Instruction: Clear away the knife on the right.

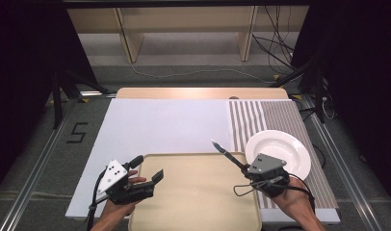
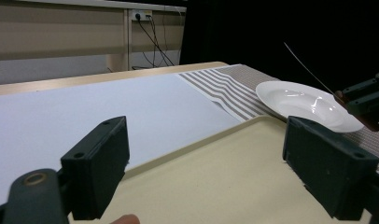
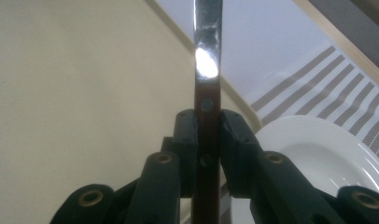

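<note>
Reaching in from the near edge, the right gripper [image 1: 245,169] was held over the beige tray's [image 1: 193,202] right rim, its jaws pinched on a knife [image 3: 207,93] whose blade pointed up and leftward beside the white plate [image 1: 285,147]. The left gripper [image 1: 146,169] was held low over the tray's left edge, jaws spread wide.

Beyond the worktop's [image 1: 136,91] far wooden edge, a grey floor [image 1: 193,53] stretches to a pale wooden shelf unit [image 1: 184,24] standing on upright panels. Black cables [image 1: 275,48] trail across the floor at the right, and a white cable [image 1: 184,74] snakes along it. Dark curtains [image 1: 20,72] close both sides. A "5" [image 1: 77,132] is marked on the grey surface left of the worktop.
</note>
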A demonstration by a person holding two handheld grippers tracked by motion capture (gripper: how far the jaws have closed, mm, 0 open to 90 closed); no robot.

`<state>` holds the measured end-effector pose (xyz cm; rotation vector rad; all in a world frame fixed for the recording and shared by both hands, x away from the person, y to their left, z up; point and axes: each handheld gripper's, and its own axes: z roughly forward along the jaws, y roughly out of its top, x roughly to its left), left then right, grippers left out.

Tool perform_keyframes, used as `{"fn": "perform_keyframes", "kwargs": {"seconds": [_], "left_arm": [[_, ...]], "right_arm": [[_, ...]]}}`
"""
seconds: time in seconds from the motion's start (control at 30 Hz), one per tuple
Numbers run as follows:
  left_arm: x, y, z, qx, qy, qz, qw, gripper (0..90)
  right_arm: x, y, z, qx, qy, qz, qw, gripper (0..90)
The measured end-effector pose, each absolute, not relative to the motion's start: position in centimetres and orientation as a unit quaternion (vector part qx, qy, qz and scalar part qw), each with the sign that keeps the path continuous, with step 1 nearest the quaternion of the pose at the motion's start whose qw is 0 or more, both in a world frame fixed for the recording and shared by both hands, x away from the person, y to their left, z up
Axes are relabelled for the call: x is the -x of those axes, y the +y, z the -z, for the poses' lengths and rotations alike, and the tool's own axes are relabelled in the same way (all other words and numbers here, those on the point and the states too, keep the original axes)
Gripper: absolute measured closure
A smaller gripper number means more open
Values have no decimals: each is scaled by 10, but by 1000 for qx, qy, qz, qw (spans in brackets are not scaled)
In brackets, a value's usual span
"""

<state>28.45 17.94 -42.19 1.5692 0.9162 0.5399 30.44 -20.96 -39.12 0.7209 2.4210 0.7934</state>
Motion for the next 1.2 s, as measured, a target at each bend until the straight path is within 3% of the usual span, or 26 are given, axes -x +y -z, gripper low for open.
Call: {"fn": "perform_keyframes", "kwargs": {"seconds": [0.43, 1.2], "left_arm": [[-285, 179, 422, -673, 392, -231, 583, 143], [-285, 179, 422, -675, 393, -231, 580, 143]], "right_arm": [[-292, -203, 403, -266, 897, -287, 205, 777], [-290, -197, 420, -320, 881, -340, 84, 777]]}}
